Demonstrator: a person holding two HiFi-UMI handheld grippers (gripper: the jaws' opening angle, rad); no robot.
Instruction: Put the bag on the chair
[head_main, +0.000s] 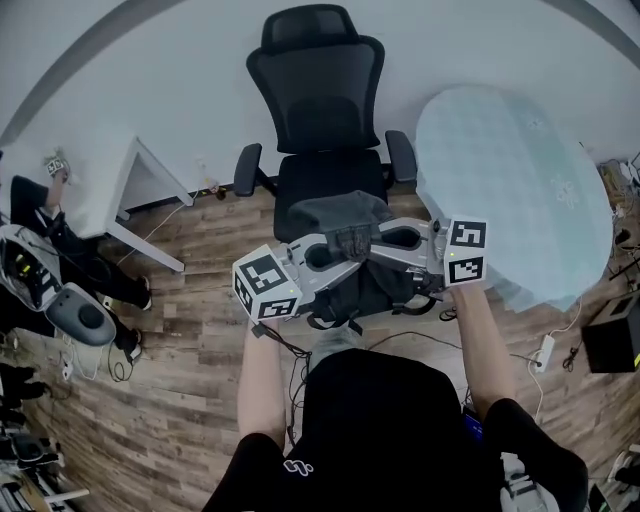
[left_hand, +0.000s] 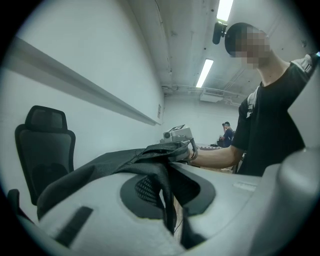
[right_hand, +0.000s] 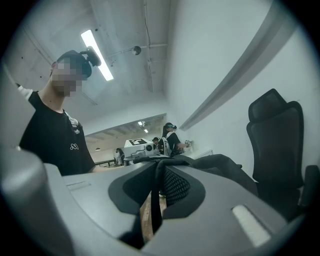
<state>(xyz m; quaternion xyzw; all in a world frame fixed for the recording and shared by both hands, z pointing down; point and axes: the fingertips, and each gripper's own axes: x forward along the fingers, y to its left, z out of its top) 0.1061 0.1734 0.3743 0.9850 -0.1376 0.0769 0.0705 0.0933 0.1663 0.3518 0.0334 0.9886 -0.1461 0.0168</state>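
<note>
The dark grey bag hangs between my two grippers, just in front of the black office chair, with its top near the seat's front edge. My left gripper reaches in from the left and is shut on a black strap of the bag. From the right, my right gripper is shut on another strap. In the left gripper view the bag stretches toward the right gripper, with the chair at the left. In the right gripper view the bag lies before the chair.
A round table with a pale cloth stands close on the right. On the left are a white desk and a seated person. Cables and a power strip lie on the wooden floor.
</note>
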